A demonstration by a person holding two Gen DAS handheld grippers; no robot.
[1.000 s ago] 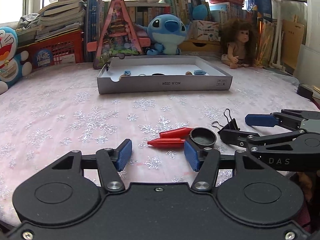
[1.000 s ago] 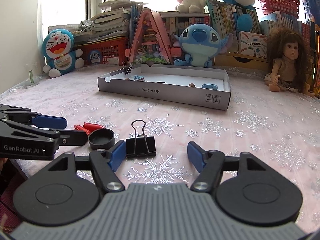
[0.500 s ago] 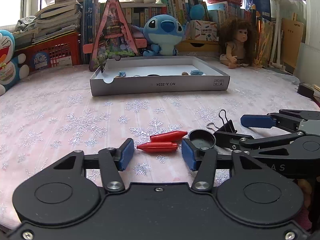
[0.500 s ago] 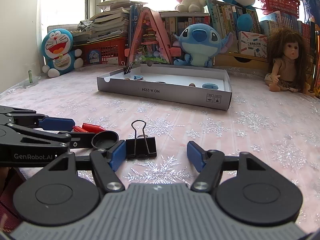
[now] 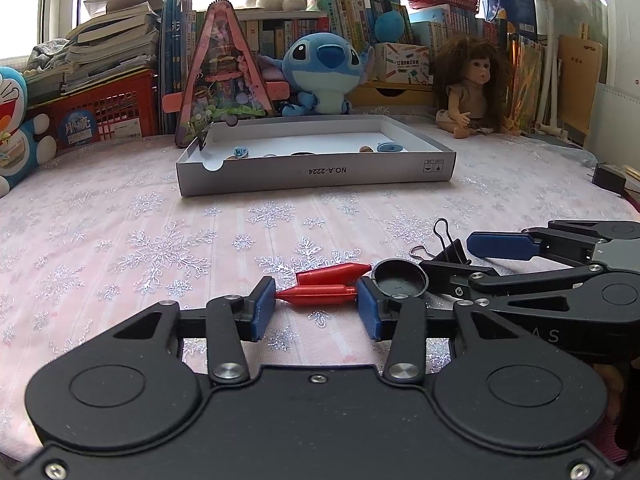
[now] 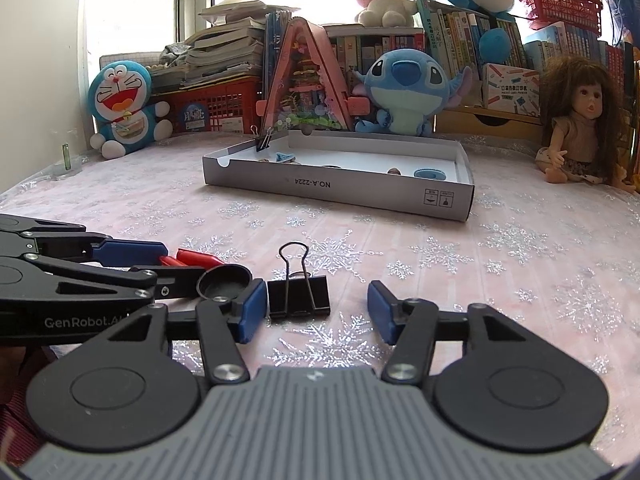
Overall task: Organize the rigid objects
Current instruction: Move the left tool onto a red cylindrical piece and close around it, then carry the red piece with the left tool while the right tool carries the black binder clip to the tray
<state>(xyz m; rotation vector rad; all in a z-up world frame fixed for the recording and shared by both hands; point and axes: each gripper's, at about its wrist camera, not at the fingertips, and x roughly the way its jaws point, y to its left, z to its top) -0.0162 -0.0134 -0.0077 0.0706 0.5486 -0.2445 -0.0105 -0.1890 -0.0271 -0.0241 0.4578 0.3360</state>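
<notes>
Two grippers low over a snowflake cloth [image 5: 160,224], jaws just closing. Left gripper [image 5: 316,308] – pads astride the near red peg [image 5: 316,294], seemingly not yet pinching. Right gripper [image 6: 318,308] – left pad beside the black clip [image 6: 298,298], right pad apart. Black cap [image 5: 400,280] touching the left gripper's right finger. Grey box [image 5: 316,172] well beyond. Likely risks: peg rolling out as pads meet, cap nudged aside, clip sliding under one-sided contact.
</notes>
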